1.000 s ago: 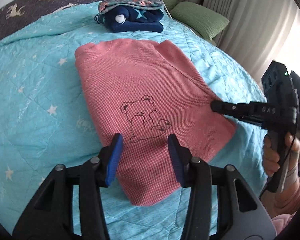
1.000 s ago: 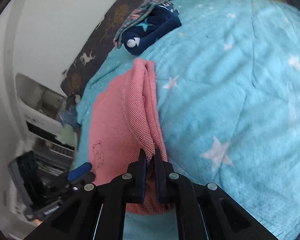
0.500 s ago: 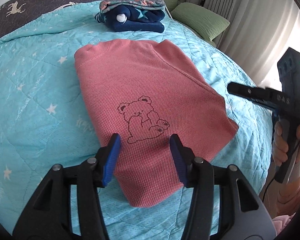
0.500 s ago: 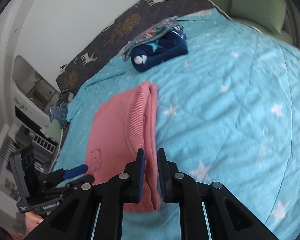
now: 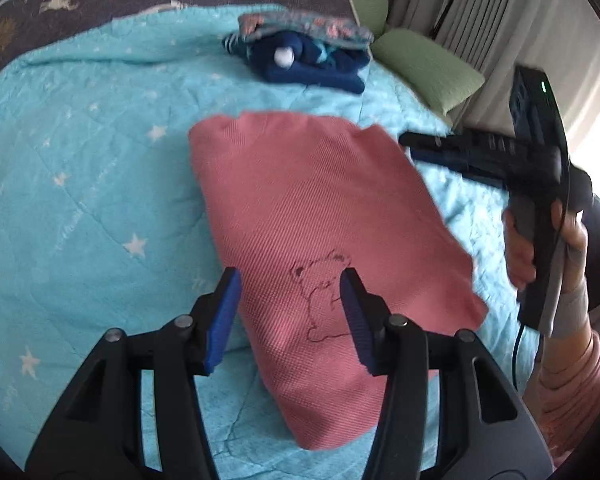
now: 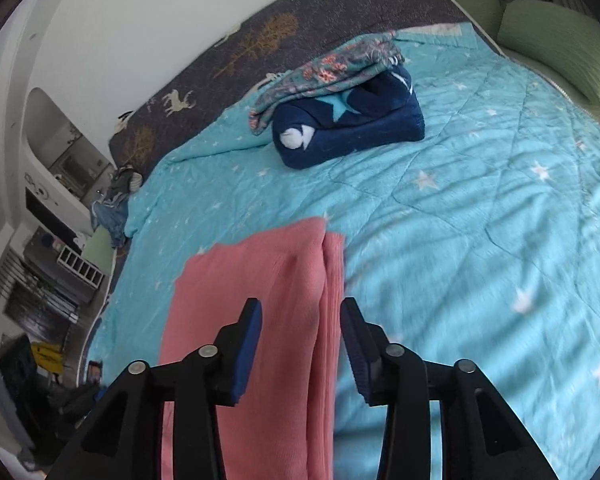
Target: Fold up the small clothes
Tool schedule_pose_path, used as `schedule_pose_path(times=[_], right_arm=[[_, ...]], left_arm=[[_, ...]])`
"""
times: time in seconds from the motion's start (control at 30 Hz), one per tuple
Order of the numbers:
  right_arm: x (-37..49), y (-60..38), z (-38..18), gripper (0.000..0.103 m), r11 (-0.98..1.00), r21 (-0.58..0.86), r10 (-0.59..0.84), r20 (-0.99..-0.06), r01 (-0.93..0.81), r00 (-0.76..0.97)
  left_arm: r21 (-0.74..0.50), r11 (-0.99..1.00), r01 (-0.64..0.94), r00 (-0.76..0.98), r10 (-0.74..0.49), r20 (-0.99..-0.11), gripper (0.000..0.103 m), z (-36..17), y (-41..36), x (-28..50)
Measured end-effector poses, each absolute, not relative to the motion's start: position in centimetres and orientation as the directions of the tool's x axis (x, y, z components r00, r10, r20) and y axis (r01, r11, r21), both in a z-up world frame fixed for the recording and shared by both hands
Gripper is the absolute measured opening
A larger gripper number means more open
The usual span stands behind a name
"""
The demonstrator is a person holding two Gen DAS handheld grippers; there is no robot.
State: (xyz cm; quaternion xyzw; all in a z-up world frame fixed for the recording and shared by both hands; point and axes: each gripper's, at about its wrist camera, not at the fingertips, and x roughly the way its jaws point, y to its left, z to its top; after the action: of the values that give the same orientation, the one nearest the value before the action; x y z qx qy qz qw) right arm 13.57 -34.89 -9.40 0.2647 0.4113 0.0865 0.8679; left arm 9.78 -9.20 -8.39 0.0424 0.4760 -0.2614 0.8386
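A pink shirt [image 5: 320, 216] with a bear drawing lies folded on the turquoise star quilt [image 5: 80, 184]. My left gripper [image 5: 290, 312] is open and empty, hovering over the shirt's near end by the bear. My right gripper [image 6: 302, 344] is open and empty over the shirt's folded edge [image 6: 292, 320]; it also shows in the left wrist view [image 5: 428, 148], just past the shirt's far right corner.
A pile of folded clothes, navy with a floral piece on top [image 5: 308, 52] [image 6: 348, 108], sits at the far end of the quilt. Green pillows [image 5: 424, 68] and curtains lie beyond the bed's right edge. Shelves and furniture [image 6: 52, 264] stand off its left side.
My right gripper let go of the shirt's edge, lifted, opened and moved toward the shirt's far corner. My left gripper stayed open and shifted slightly over the shirt.
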Motion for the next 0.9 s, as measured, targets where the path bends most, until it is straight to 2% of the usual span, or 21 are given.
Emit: schedule_pose_path(times=[0.07, 0.1, 0.13, 0.23, 0.3, 0.37, 0.43, 0.6, 0.73, 0.83, 0.9], right_arm=[[14.9, -35.0, -10.1, 0.038, 0.832, 0.548, 0.378, -0.671, 0.083, 0.638], [15.3, -35.1, -10.4, 0.008, 0.828, 0.555, 0.386, -0.669, 0.082, 0.636], [15.7, -35.1, -10.7, 0.003, 0.821, 0.565, 0.394, -0.661, 0.078, 0.638], [16.1, -36.1, -11.7, 0.003, 0.827, 0.544, 0.330, -0.671, 0.139, 0.664], [16.4, -37.4, -12.9, 0.003, 0.840, 0.497, 0.258, -0.718, 0.217, 0.646], [15.9, -39.1, -14.2, 0.005, 0.797, 0.547, 0.302, -0.727, 0.255, 0.617], [14.2, -40.0, -14.1, 0.007, 0.750, 0.632, 0.398, -0.668, 0.197, 0.629], [9.2, -37.8, -10.4, 0.015, 0.840, 0.542, 0.404, -0.663, 0.031, 0.630], [5.4, -34.8, -9.6, 0.024, 0.863, 0.500, 0.447, -0.687, -0.073, 0.573], [3.2, -33.2, -9.9, 0.026, 0.895, 0.440, 0.404, -0.718, -0.081, 0.566], [2.1, -32.5, -10.3, 0.026, 0.893, 0.442, 0.410, -0.726, -0.082, 0.552]], left_arm=[[-0.163, 0.862, 0.479, 0.387, -0.374, -0.843, 0.053, -9.4, -9.4, 10.0], [-0.160, 0.863, 0.480, 0.381, -0.369, -0.848, 0.054, -9.8, -9.4, 10.0], [-0.163, 0.863, 0.479, 0.380, -0.370, -0.848, 0.057, -10.0, -9.3, 9.9], [-0.214, 0.863, 0.458, 0.359, -0.400, -0.843, 0.062, -10.6, -8.1, 10.2], [-0.278, 0.862, 0.423, 0.330, -0.432, -0.839, 0.064, -11.0, -6.9, 10.4], [-0.357, 0.850, 0.387, 0.304, -0.483, -0.822, 0.063, -10.9, -5.5, 10.5], [-0.403, 0.836, 0.371, 0.299, -0.519, -0.800, 0.063, -10.3, -4.2, 10.0], [-0.479, 0.764, 0.432, 0.216, -0.603, -0.768, 0.062, -9.6, -3.4, 7.5], [-0.426, 0.775, 0.467, 0.198, -0.561, -0.804, 0.062, -10.3, -3.9, 4.7], [-0.372, 0.768, 0.521, 0.210, -0.538, -0.816, 0.062, -10.6, -4.6, 2.6], [-0.292, 0.789, 0.541, 0.267, -0.490, -0.830, 0.062, -10.5, -5.4, 1.8]])
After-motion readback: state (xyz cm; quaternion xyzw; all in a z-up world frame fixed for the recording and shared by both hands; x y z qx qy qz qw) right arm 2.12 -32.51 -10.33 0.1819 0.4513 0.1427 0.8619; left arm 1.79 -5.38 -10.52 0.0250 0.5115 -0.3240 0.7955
